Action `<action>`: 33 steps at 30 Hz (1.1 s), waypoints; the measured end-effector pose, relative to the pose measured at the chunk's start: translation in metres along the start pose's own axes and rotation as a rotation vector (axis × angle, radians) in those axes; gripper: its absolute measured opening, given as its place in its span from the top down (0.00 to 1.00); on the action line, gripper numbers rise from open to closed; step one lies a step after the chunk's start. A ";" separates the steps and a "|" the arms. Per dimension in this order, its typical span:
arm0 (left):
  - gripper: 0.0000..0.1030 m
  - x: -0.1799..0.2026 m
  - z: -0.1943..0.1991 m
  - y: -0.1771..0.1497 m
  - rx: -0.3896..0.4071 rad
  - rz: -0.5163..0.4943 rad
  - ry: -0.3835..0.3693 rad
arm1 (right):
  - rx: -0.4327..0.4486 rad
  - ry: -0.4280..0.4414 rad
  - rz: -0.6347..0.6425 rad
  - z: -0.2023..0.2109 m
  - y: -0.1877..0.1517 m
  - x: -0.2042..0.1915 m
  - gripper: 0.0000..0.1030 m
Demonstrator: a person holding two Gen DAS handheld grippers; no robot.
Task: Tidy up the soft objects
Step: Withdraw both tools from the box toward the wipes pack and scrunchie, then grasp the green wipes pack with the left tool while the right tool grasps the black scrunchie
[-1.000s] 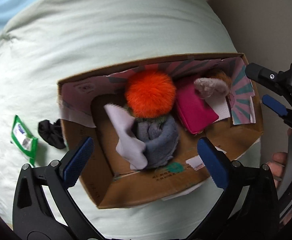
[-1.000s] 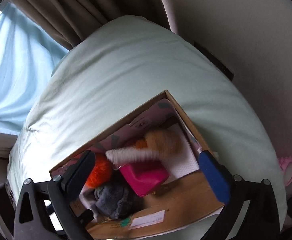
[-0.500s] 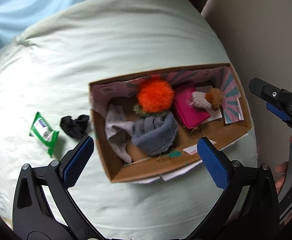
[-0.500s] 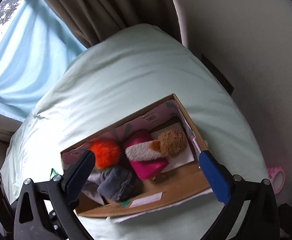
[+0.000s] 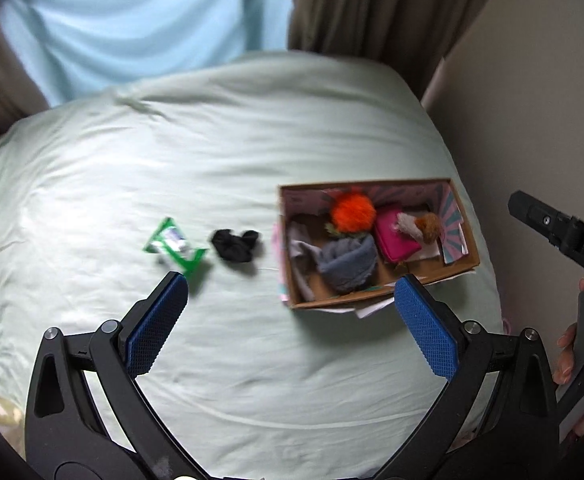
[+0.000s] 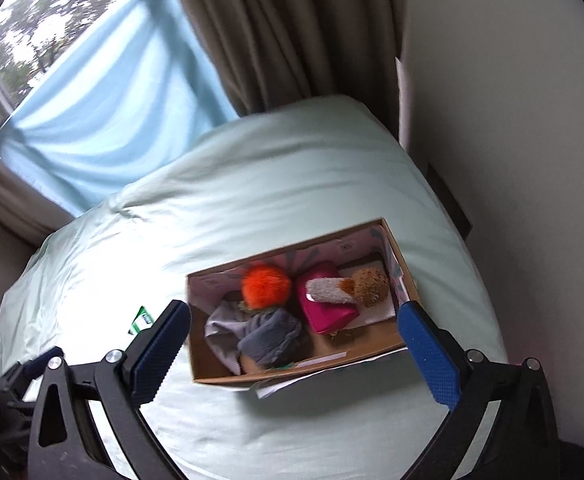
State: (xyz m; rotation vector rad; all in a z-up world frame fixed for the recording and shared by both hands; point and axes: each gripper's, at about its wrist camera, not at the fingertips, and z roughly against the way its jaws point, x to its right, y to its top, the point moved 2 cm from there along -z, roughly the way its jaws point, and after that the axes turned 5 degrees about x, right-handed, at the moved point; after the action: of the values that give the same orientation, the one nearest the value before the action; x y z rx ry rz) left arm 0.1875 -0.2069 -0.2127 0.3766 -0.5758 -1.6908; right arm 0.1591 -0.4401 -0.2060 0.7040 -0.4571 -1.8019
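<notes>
A cardboard box (image 5: 466,236) (image 6: 396,248) sits on a pale green bed. It holds an orange pom-pom (image 5: 352,212) (image 6: 265,286), a grey fleece roll (image 5: 348,266) (image 6: 269,336), a pale cloth (image 6: 219,328), a pink pouch (image 5: 392,240) (image 6: 324,308) and a white-and-brown plush (image 5: 418,226) (image 6: 348,288). A black scrunchie (image 5: 235,244) and a green packet (image 5: 173,248) (image 6: 141,318) lie on the bed left of the box. My left gripper (image 5: 292,320) is open and empty, high above the bed. My right gripper (image 6: 292,344) is open and empty above the box.
The bed (image 5: 171,140) (image 6: 271,180) fills both views. A blue curtain (image 6: 103,104) and a brown drape (image 6: 292,32) hang behind it. A beige wall (image 6: 512,120) stands to the right. The right gripper's body (image 5: 564,236) shows at the right edge of the left wrist view.
Both grippers have pulled up and back from the box, so it looks smaller. The plush now lies still on the pink pouch. The left view has shifted left, showing scrunchie and packet.
</notes>
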 end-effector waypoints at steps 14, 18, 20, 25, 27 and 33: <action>0.00 -0.127 0.092 -0.033 0.088 0.108 0.089 | 0.076 0.070 0.193 0.071 -0.038 -0.120 0.00; 0.00 -0.167 0.098 -0.040 0.083 0.118 0.091 | 0.068 0.066 0.191 0.073 -0.051 -0.153 0.00; 0.00 -0.190 0.101 -0.042 0.088 0.125 0.103 | 0.064 0.066 0.187 0.071 -0.057 -0.169 0.00; 0.00 -0.235 0.088 -0.038 0.069 0.118 0.088 | 0.073 0.039 0.184 0.061 -0.071 -0.208 0.00; 0.00 -0.252 0.078 -0.035 0.062 0.116 0.075 | 0.087 0.021 0.181 0.055 -0.074 -0.223 0.00; 0.00 -0.286 0.036 -0.026 0.023 0.133 0.029 | 0.108 0.012 0.149 0.023 -0.078 -0.257 0.00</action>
State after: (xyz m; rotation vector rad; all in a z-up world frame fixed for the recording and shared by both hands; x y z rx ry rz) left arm 0.2034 0.0819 -0.2162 0.3711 -0.5863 -1.5503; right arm 0.1470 -0.1728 -0.1750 0.7354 -0.5866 -1.6420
